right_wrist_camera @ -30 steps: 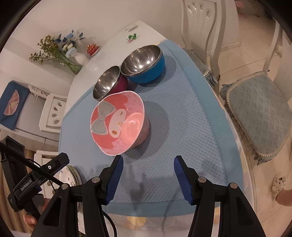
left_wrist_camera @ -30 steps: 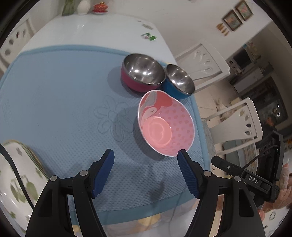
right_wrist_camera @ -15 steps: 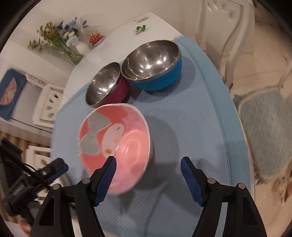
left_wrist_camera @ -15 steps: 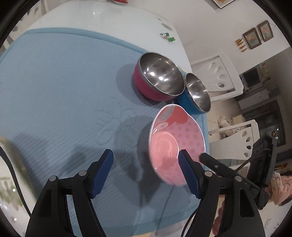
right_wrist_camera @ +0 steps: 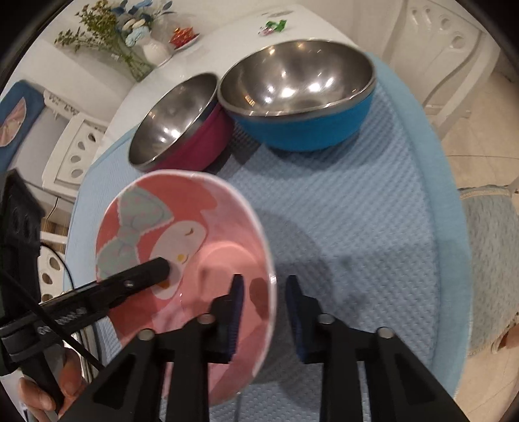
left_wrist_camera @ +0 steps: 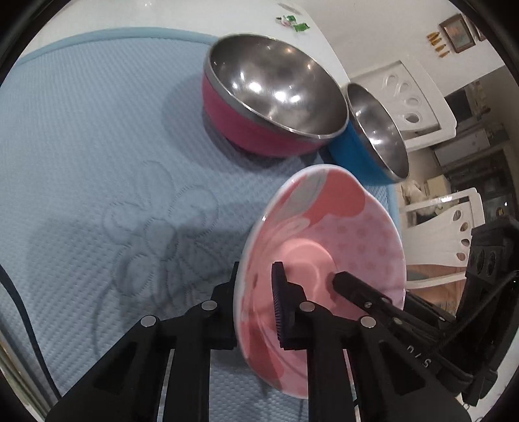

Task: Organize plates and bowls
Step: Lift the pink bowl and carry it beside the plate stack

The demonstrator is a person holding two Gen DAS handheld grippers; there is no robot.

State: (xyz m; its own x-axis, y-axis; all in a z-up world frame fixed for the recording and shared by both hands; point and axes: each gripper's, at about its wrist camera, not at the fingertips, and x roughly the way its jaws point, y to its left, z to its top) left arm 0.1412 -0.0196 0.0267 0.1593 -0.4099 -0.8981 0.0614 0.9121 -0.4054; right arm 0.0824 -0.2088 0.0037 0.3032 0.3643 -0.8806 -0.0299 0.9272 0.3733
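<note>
I am holding the pink bowl (left_wrist_camera: 324, 246) from both sides. The left gripper (left_wrist_camera: 256, 302) is clamping the bowl's left rim: one finger is sitting outside the wall, the other finger (left_wrist_camera: 280, 308) is pressing inside the cavity. The right gripper (right_wrist_camera: 264, 311) is straddling the opposite rim of the pink bowl (right_wrist_camera: 185, 240), with one pad inside and one pad outside. The inner pad is touching the wall; at the outer pad I cannot tell whether a small gap remains, so I cannot confirm a full clamp there. Each wrist view is also showing a finger of the other gripper reaching into the bowl.

The bowl is tilting, with its opening facing the cameras. I cannot tell whether its base is touching the blue mat (left_wrist_camera: 81, 162) beneath it.

Beyond the pink bowl, the magenta steel bowl (left_wrist_camera: 269, 100) is standing upright on the mat. The blue steel bowl (right_wrist_camera: 301, 97) is standing just beside it, rim against rim.

Farther back, the white table (right_wrist_camera: 233, 35) is carrying a small candy wrapper (right_wrist_camera: 274, 26), a vase of flowers (right_wrist_camera: 129, 39) and a small dish (right_wrist_camera: 183, 35). White chairs (left_wrist_camera: 412, 100) are standing past the table edge.
</note>
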